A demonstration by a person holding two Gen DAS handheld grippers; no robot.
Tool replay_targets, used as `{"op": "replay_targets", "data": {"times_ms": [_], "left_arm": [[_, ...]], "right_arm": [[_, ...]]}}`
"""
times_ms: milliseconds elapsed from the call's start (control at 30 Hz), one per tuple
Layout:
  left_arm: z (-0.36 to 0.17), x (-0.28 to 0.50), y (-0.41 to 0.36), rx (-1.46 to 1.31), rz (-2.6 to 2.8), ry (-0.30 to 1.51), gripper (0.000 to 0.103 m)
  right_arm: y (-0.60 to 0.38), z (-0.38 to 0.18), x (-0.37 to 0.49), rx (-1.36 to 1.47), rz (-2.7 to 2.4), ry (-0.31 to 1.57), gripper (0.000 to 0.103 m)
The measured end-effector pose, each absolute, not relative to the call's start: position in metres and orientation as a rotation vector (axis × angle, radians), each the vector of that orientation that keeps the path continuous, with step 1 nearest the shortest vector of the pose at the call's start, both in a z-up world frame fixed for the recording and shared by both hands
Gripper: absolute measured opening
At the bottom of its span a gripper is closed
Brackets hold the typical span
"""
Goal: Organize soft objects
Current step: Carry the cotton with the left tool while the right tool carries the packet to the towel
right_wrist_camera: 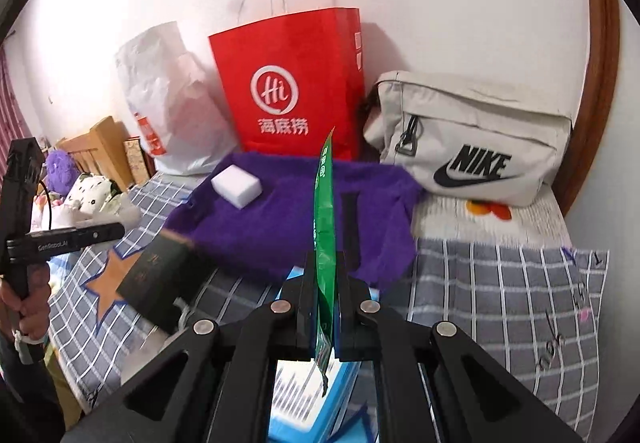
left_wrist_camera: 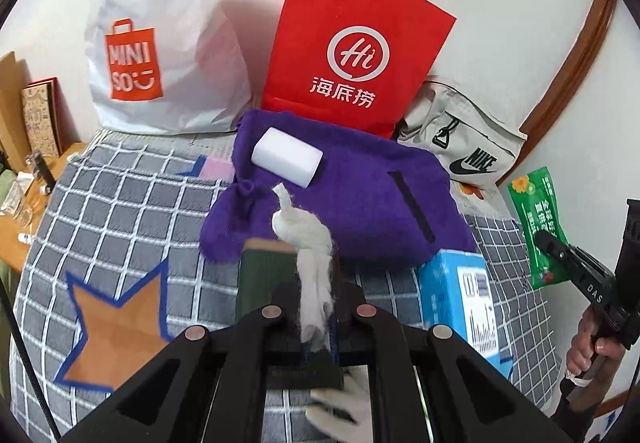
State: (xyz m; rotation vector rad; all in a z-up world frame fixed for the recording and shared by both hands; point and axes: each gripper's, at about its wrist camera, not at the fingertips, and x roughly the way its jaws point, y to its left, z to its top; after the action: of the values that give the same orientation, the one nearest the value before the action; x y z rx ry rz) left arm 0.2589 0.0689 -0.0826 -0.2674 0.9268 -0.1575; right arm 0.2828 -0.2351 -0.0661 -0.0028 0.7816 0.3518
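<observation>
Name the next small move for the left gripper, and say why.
Probably carry the white cloth forward toward the red bag. The left gripper is shut on it, lifted clear of the purple towel, and the bag stands upright just behind.

Bed (left_wrist_camera: 120, 211) with grey-and-white checked cover, orange star patches. Lying on it: purple fleece garment (left_wrist_camera: 360, 195), blue box (left_wrist_camera: 460, 295) touching garment's near edge. Against wall at far edge: white Miniso plastic bag (left_wrist_camera: 160, 43), red Haidilao paper bag (left_wrist_camera: 352, 51), beige Nike bag (right_wrist_camera: 480, 147).
</observation>
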Motion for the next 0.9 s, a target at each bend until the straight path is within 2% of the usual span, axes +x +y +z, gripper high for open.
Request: {"op": "replay_targets", "data": {"times_ms": [467, 900], "left_arm": [[-0.108, 0.329, 0.075, -0.316, -0.155, 0.972, 0.008], [-0.144, 0.375, 0.073, -0.337, -0.176, 1.054, 0.008]], "right_arm": [[-0.227, -0.108, 0.376, -0.011, 0.344, 0.871, 0.005], [-0.227, -0.163, 0.419, 0.013, 0.364, 1.0, 0.005]]}}
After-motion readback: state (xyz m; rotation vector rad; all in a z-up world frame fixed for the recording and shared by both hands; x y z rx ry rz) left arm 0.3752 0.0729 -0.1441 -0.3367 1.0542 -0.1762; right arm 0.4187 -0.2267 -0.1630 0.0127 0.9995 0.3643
